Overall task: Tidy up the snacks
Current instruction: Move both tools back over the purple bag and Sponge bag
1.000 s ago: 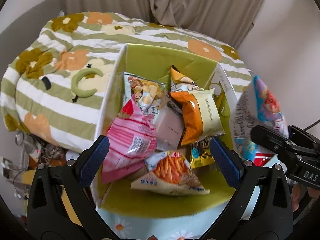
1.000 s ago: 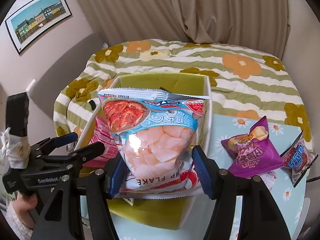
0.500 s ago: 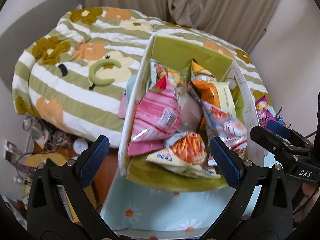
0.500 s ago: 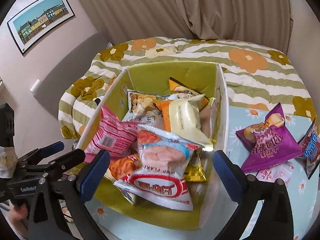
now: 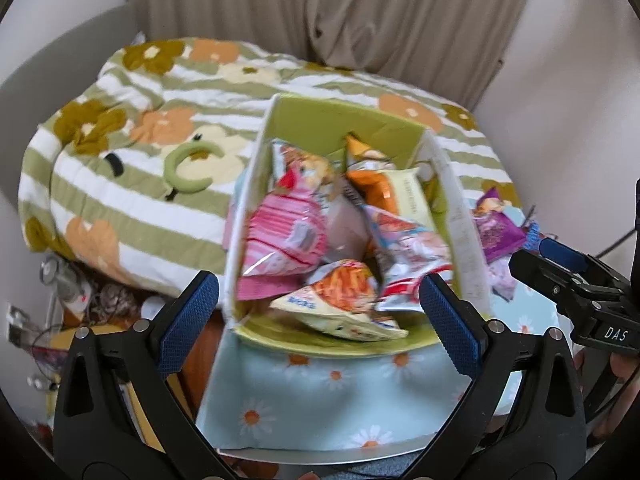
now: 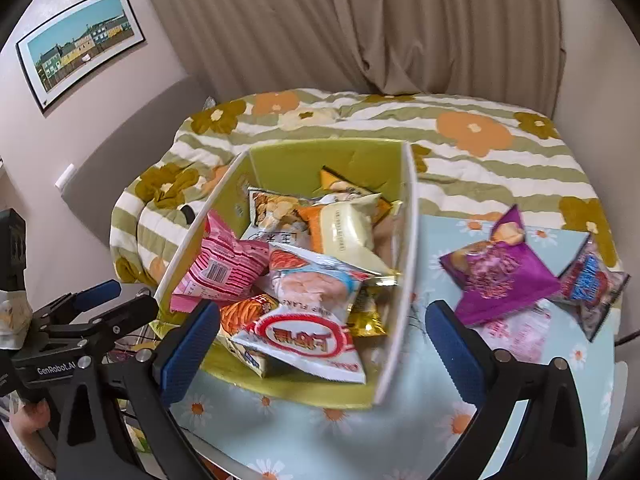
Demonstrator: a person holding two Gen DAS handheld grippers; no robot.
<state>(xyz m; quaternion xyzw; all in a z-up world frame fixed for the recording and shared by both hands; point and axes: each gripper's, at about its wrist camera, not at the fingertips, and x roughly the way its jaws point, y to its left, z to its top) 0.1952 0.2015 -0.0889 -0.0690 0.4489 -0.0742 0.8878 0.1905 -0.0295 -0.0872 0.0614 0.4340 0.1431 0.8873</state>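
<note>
A green box (image 6: 352, 160) (image 5: 340, 120) on the daisy-print table holds several snack bags. The shrimp-flake bag (image 6: 312, 312) (image 5: 408, 256) lies on top at the front, beside a pink bag (image 6: 224, 268) (image 5: 280, 240) and an orange-and-cream bag (image 6: 344, 228). My right gripper (image 6: 320, 344) is open and empty, hovering just short of the box's near rim. My left gripper (image 5: 316, 316) is also open and empty, in front of the box. A purple bag (image 6: 496, 276) (image 5: 496, 228) and a red-blue bag (image 6: 592, 284) lie on the table to the right of the box.
A striped floral quilt (image 6: 480, 140) covers the bed behind the table, with a green curved headband (image 5: 184, 168) on it. Curtains hang at the back. Clutter and cables (image 5: 72, 288) sit low on the left beside the table (image 5: 320, 400). A framed picture (image 6: 80, 48) hangs on the left wall.
My right gripper opened and let the shrimp-flake bag drop into the box, then drew back toward the right. My left gripper pulled back and rose slightly, so the box looks smaller.
</note>
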